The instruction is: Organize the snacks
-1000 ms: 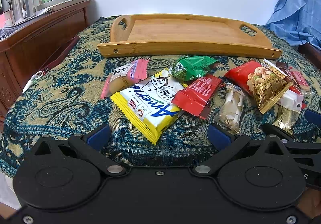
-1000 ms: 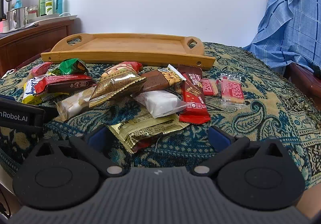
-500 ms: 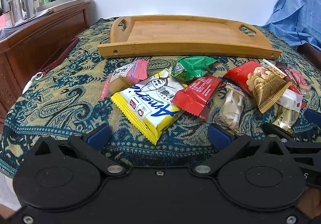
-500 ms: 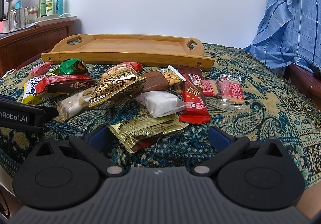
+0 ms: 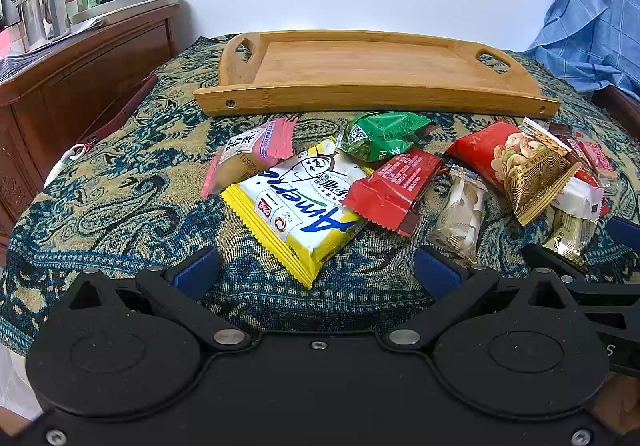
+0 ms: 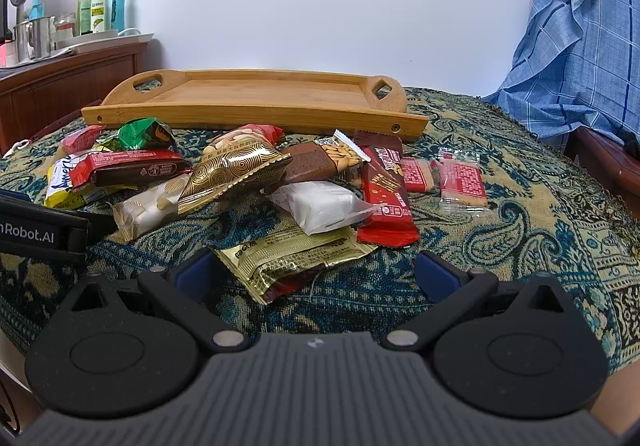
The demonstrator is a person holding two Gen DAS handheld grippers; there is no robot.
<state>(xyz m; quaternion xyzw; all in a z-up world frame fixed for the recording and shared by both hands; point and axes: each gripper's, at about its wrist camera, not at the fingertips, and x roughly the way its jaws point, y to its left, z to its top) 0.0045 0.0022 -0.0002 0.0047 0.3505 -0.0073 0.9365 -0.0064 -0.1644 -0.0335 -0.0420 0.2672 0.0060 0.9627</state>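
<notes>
Several snack packs lie in a loose pile on a patterned cloth. Nearest my left gripper (image 5: 316, 272), which is open and holds nothing, is a yellow-and-white pack (image 5: 304, 206), with a pink pack (image 5: 248, 154), a green pack (image 5: 380, 134) and a red bar (image 5: 396, 186) around it. A gold flat pack (image 6: 288, 258) lies between the fingers of my right gripper (image 6: 316, 274), which is open. Behind it sit a white pack (image 6: 320, 206) and a red bar (image 6: 384, 190). The empty wooden tray (image 5: 360, 102) (image 6: 256, 110) stands behind the pile.
A wooden cabinet (image 5: 80, 74) with bottles and a steel mug (image 5: 40, 18) stands at the left. Blue checked fabric (image 6: 580, 46) hangs at the right over a dark wooden edge. My left gripper's side (image 6: 36, 230) shows at the left of the right wrist view.
</notes>
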